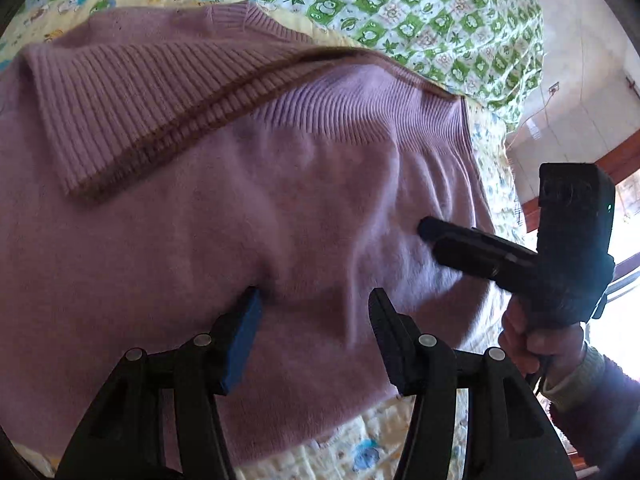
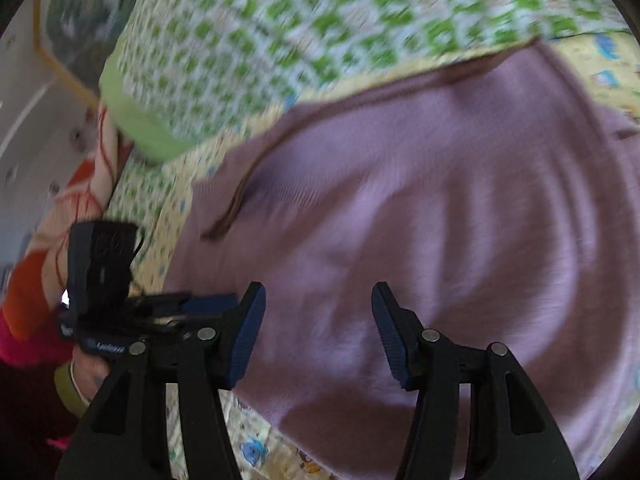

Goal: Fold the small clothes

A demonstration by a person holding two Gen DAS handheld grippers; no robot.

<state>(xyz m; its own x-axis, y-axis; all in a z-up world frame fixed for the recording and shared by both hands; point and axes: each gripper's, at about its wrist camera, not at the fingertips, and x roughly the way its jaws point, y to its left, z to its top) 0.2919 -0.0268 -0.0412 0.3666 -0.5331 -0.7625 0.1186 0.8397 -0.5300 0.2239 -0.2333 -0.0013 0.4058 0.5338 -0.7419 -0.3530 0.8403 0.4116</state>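
One mauve knit sweater [image 1: 248, 208] lies spread on a bed, on a pale yellow cartoon-print quilt [image 1: 360, 444], and it fills the middle of both views. A second cover, green-and-white checked [image 1: 420, 12], lies bunched along the top of each frame beyond the sweater.

The left wrist view is sharp. It shows the ribbed hem folded over in the upper left, a brown-edged ribbed band running diagonally across the frame, and soft creases in the cloth at centre right. It also shows the right gripper [image 1: 430, 238] coming in from the right edge, its dark fingers lying close over the sweater's right part; whether they touch it cannot be told. A hand [image 1: 532, 340] in a dark sleeve holds it at lower right.

The right wrist view is smeared by motion. It alone shows an orange and white cloth [image 2: 60, 216] at the left edge, and the left gripper [image 2: 208, 306] at lower left over the sweater's left border.

Two grippers are counted, each with two blue-padded fingers. In its own view the left gripper [image 1: 316, 332] has its fingers parted with nothing between them, above the sweater's lower part. The right gripper [image 2: 318, 332] likewise stands parted and empty.

The sweater's near edge crosses the bottom of both frames, with bare quilt below it. In the left wrist view the bed's edge falls away at upper right to a pale floor [image 1: 580, 80].
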